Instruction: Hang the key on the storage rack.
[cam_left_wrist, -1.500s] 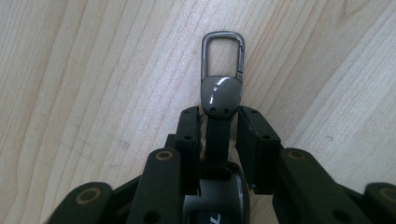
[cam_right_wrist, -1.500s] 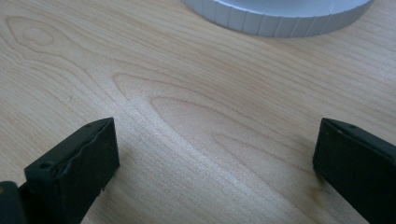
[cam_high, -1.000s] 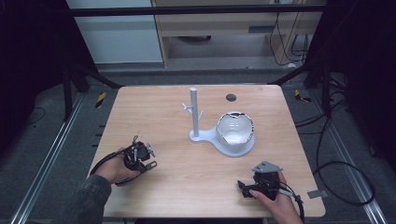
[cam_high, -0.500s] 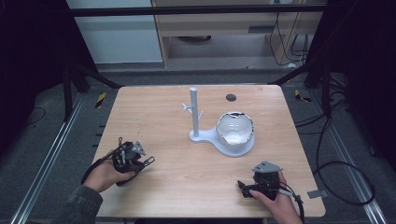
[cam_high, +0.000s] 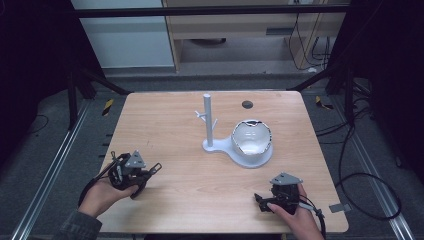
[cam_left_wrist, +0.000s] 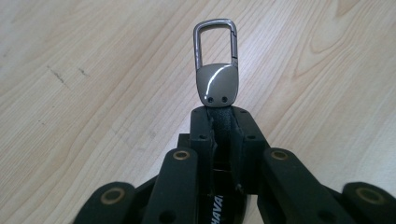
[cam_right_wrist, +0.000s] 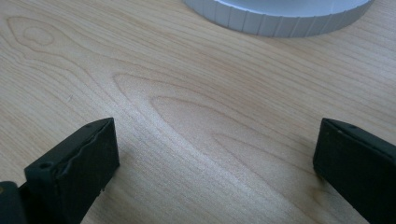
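- Dark floor, cables and metal rails are surrounding a light wooden table (cam_high: 175, 120), with pale cabinets standing behind it in the high view.
- Near the table's middle, a white stand (cam_high: 208, 120) is rising upright from a flat white base (cam_high: 220, 148), with short pegs sticking out of its post.
- A white bowl-shaped dish (cam_high: 251, 140) is sitting on the wider end of that base, just to the right of the stand.
- A small dark round mark (cam_high: 247, 104) is showing on the tabletop beyond the stand, toward the far edge.
- The left gripper (cam_high: 150, 170) is lying in the person's left hand (cam_high: 102, 192), well to the near left of the stand and low over the wood.
- In the left gripper view, its jaws are pressed together and clenching the dark strap end of a metal key clip (cam_left_wrist: 216, 70), whose grey plate and wire loop are sticking out past the jaw tips above the bare wood.
- The right gripper (cam_high: 262, 200) is resting in the person's right hand (cam_high: 295, 212), to the near right of the stand and close to the table's near edge.
- In the right gripper view, its jaws are standing wide apart and released, with bare wood grain between them, and the ribbed white rim of the base (cam_right_wrist: 280, 18) is lying ahead of them, apart from both jaws.
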